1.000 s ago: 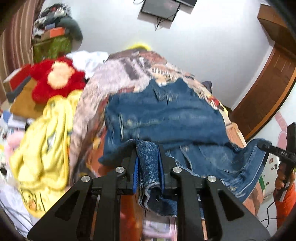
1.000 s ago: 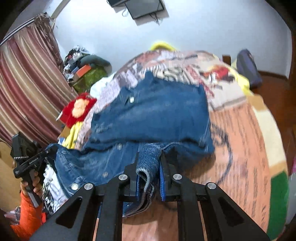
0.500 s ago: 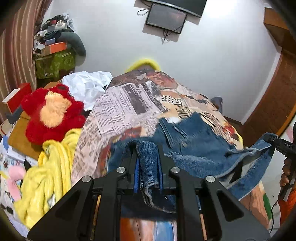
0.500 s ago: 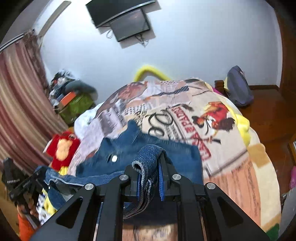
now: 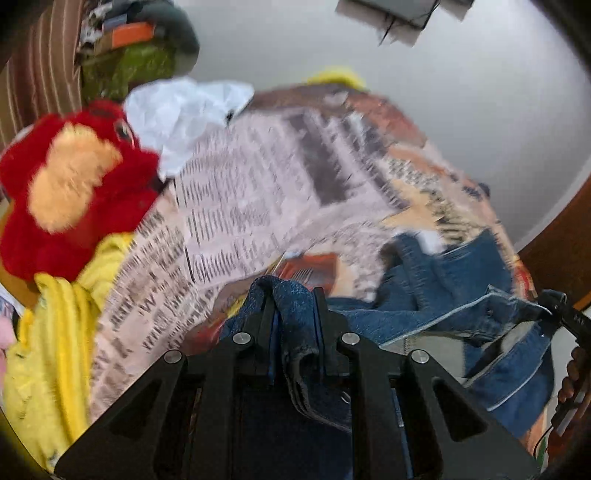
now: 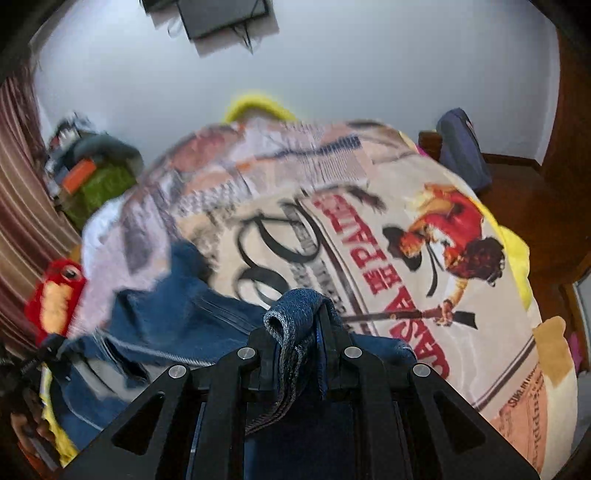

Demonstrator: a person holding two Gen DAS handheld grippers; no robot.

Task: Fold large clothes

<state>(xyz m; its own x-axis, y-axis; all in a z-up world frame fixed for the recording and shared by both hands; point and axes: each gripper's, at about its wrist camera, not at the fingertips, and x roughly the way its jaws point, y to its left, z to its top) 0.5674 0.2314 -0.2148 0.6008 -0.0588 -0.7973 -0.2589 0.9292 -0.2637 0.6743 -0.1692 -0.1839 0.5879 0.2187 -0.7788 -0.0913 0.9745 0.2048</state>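
Observation:
A blue denim jacket hangs stretched between my two grippers above a bed. In the left wrist view, my left gripper is shut on a thick fold of its hem. My right gripper shows at the far right edge, pinching the other corner. In the right wrist view, my right gripper is shut on a rolled denim edge, and the jacket sags away to the left toward my left gripper. Both views are blurred by motion, and the gripper bodies hide the jacket's lower part.
A blanket printed with newsprint and a red figure covers the bed. On the left lie a red plush toy, a yellow cloth and a white cloth. A dark backpack stands at the bed's far right, and a screen hangs on the wall.
Both grippers have carried the gripped denim edge forward across the bed. The jacket that lay spread out in front now shows only as the collar part and the sagging span between the grippers.

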